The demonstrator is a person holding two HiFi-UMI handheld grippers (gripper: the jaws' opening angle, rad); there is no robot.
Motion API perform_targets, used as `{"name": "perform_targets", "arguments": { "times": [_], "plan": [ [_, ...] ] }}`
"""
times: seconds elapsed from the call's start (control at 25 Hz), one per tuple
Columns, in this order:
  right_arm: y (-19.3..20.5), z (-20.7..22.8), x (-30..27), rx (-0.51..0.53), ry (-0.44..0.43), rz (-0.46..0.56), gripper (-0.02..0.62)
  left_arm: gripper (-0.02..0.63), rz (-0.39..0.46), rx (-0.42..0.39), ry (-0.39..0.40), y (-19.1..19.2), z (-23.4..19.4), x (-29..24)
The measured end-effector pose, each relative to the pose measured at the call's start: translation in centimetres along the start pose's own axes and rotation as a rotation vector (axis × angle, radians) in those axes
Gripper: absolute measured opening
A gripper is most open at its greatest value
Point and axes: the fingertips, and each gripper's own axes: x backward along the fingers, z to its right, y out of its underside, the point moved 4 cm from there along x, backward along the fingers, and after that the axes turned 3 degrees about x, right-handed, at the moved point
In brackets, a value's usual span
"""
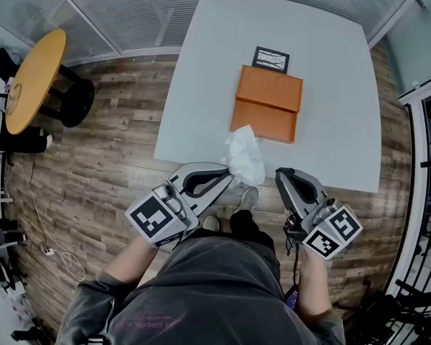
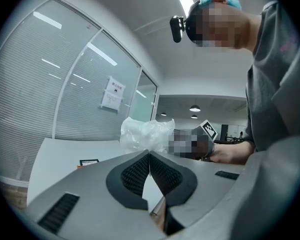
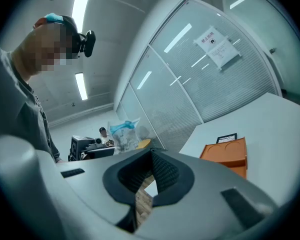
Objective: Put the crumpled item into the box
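Both claws are pressed together, and only one of them has anything in it. Your left claw (image 1: 228,177) reaches in from the left at the near edge of the worktop (image 1: 330,85). In the left gripper view its jaws meet at the tips of the left claw (image 2: 149,155), with the crumpled item (image 2: 146,133) bunched up right there at the pinch and rising above it. It is thin, white, translucent plastic.

From your head view the crumpled item (image 1: 246,157) sits over the worktop's near edge. Its lower part hangs out past that edge over the wooden floor (image 1: 115,157), and its top reaches the near left corner of the box (image 1: 268,103). You cannot tell from these views whether it rests on the worktop or hangs clear of it.

The box is orange and lies flat further in on the worktop, beyond the plastic. A black-and-white marker card (image 1: 271,60) lies just past its far side.

Your right claw (image 1: 284,175) is off the near edge to the right of the plastic, apart from it and pointing towards the worktop. In the right gripper view the jaws of the right claw (image 3: 151,153) touch at the tips with nothing between them, and the box (image 3: 227,151) shows to the right.

A round yellow table (image 1: 32,77) stands well off to the left.
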Motion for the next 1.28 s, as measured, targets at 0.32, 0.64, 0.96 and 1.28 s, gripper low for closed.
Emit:
{"name": "perform_targets", "arguments": {
  "times": [0.32, 0.64, 0.96, 1.28],
  "plan": [
    [-2.0, 5.1, 0.7, -0.022, -0.019, -0.011, 0.006, 0.016, -0.018, 0.02, -0.023, -0.8, -1.1, -5.1],
    [-3.0, 7.7, 1.2, -0.024, -0.04, -0.008, 0.006, 0.015, -0.03, 0.008, -0.055, -0.9, -1.7, -7.5],
    [-3.5, 10.1, 2.2, -0.035, -0.035, -0.011, 0.006, 0.017, -0.05, -0.001, -0.088, -0.9, -2.4, -9.4],
    [-3.8, 11.9, 2.5, -0.04, -0.024, -0.011, 0.006, 0.017, -0.061, -0.049, -0.093, -0.9, -2.9, -10.7]
  ]
}}
